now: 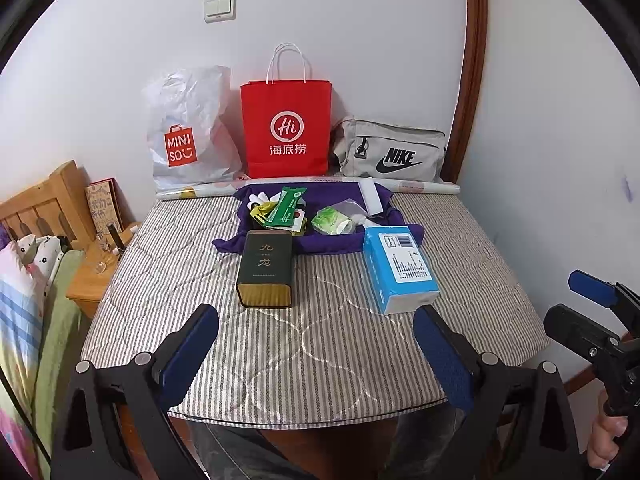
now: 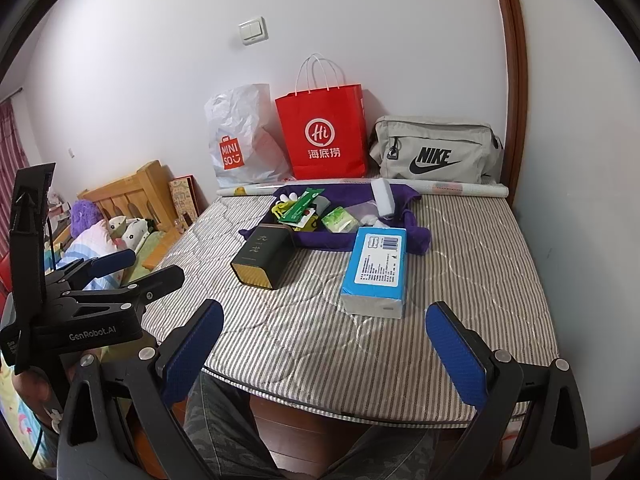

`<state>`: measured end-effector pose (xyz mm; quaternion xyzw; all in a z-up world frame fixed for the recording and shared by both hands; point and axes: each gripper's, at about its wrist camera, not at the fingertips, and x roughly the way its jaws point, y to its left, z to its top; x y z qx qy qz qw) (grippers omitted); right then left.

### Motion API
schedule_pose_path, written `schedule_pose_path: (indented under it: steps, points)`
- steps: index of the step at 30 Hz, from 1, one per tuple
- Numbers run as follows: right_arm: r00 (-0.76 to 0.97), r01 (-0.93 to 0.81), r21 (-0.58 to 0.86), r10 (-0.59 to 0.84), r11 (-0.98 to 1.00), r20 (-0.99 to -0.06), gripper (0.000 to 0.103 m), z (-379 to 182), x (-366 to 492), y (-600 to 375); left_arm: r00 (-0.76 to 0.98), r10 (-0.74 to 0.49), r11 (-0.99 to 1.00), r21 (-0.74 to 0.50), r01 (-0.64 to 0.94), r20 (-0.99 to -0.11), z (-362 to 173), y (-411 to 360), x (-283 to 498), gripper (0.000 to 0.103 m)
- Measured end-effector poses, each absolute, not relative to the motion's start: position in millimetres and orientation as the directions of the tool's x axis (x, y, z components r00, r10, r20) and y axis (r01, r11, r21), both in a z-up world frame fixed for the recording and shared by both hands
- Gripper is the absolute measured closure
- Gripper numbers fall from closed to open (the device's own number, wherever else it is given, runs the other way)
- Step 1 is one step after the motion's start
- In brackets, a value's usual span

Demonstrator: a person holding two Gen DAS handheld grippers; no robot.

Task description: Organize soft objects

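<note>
A: Here's the striped mattress (image 1: 312,332), and I'll take everything off the purple cloth (image 1: 320,236). It's rumpled and spread flat at the far end, with small packets heaped on it: a green sachet (image 1: 286,206), a pale green pack (image 1: 332,220), a white block (image 1: 370,196).

B: Left of the cloth's front edge?

A: A dark green tin (image 1: 266,268) lying down, touching that edge. On the cloth's right front corner, a blue tissue pack (image 1: 400,270), soft-sided with a barcode on top.

B: Behind the cloth?

A: Against the wall, a white Miniso bag (image 1: 188,132), a red paper bag (image 1: 286,128), a grey Nike pouch (image 1: 394,152).

B: And the grippers?

A: The left gripper (image 1: 316,356) gapes wide, empty, well short of the cloth. The right gripper (image 2: 324,356) too, with the tissue pack just beyond its fingertips.
</note>
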<state>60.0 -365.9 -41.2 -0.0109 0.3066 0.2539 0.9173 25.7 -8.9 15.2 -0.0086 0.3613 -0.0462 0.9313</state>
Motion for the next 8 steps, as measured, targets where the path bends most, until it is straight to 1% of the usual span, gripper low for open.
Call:
schedule_pose_path:
  steps: [8]
  points:
    - [0.683, -0.473, 0.134, 0.458, 0.871, -0.568, 0.003, -41.3, 59.5, -365.8, 0.731, -0.095, 0.995, -0.056, 0.077, -0.676, 15.1, -8.1, 26.1, 0.005]
